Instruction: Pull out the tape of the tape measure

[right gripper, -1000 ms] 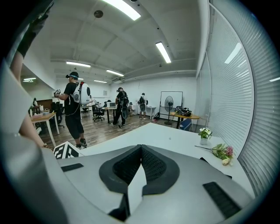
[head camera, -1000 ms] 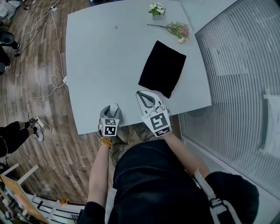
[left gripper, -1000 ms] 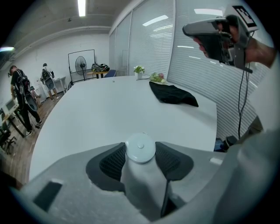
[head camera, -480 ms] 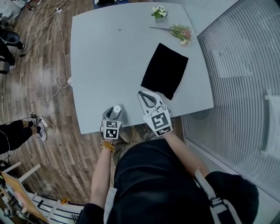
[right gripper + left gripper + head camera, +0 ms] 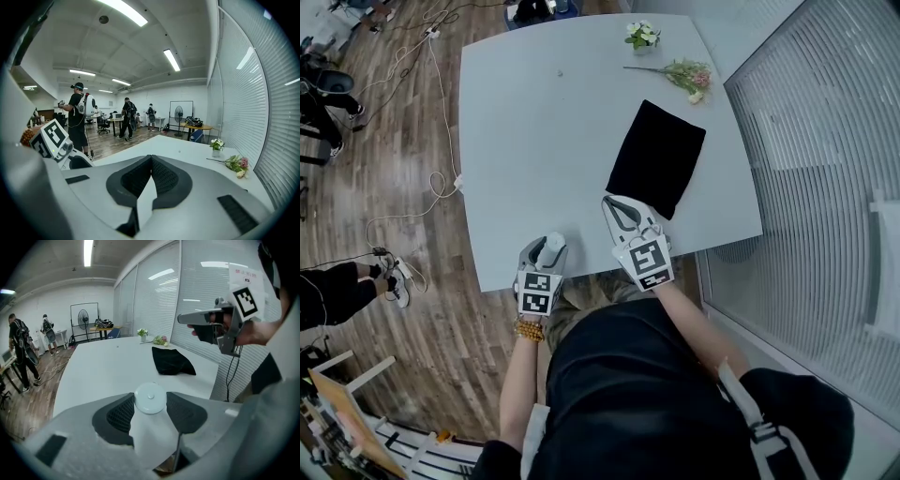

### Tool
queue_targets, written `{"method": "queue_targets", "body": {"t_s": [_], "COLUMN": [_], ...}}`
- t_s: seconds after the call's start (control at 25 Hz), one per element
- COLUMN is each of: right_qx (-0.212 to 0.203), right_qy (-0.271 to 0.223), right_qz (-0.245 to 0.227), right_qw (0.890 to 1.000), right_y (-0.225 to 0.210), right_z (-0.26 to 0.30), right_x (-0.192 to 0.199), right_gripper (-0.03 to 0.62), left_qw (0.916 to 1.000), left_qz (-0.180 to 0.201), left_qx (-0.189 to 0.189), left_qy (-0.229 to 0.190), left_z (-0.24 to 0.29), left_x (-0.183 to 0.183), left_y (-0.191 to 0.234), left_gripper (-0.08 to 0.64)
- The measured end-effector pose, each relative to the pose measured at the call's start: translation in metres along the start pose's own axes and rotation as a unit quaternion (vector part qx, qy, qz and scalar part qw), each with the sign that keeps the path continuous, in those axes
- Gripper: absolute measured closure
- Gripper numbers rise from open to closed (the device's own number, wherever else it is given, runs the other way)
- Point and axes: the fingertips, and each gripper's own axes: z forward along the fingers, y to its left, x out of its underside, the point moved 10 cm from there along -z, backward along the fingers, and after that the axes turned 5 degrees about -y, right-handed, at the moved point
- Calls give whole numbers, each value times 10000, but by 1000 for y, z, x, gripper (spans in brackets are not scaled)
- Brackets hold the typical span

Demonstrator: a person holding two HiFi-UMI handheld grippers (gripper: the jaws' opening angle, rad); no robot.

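Observation:
A small white round tape measure [image 5: 150,400] sits between the jaws of my left gripper [image 5: 150,414], which is shut on it just above the near edge of the pale grey table [image 5: 534,141]. From the head view the same white case [image 5: 550,246] shows at the tip of the left gripper [image 5: 546,255]. No tape is seen drawn out. My right gripper [image 5: 617,203] hovers beside it to the right, its jaws closed together with nothing in them [image 5: 151,158]. In the left gripper view the right gripper [image 5: 213,324] is held up in the air.
A black cloth [image 5: 657,157] lies on the table just beyond the right gripper. A flower stem [image 5: 684,73], a small flower pot [image 5: 641,34] and a tiny object [image 5: 560,72] are at the far end. Cables [image 5: 422,202] trail on the wooden floor; people stand further off.
The head view has shifted a little, so the table sits further right in the picture. Both grippers stay near the table's front edge, the left still on the white case.

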Motion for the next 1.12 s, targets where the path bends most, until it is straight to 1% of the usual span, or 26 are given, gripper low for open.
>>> {"method": "queue_targets", "body": {"t_s": [0.2,0.36,0.52,0.68,0.8,0.88,1.0,1.12], "right_qx": [-45,-164,-418,-743,-1136,-1555,-2347,-2969], "right_qy": [8,25,116,162,-17,-153,-246,-234], "right_qz": [30,52,90,94,57,-68,-312,-428], "right_qw": [10000,9998,9990,9971,9935,9877,9712,9536], "right_y": [-1,-4,-4,0,3,6,15,24], "right_z": [-1,0,1,0,-1,-3,-6,-9], "right_x": [-1,-3,-4,-3,-6,-10,-12,-9], "right_gripper": [591,591,591,591,591,591,591,589], "left_qw": [9999,9999,9996,9987,9980,9975,9958,9926], "left_qz": [33,88,182,183,221,329,541,718], "left_qx": [55,65,133,265,370,472,702,961], "left_qy": [80,-18,-193,-388,-472,-414,-211,-172], "left_z": [-13,-22,-37,-50,-57,-60,-62,-62], "left_x": [-18,-33,-52,-67,-76,-81,-86,-89], "left_y": [-3,-6,-11,-14,-14,-14,-15,-19], "left_gripper": [333,333,333,333,333,333,333,333]}}
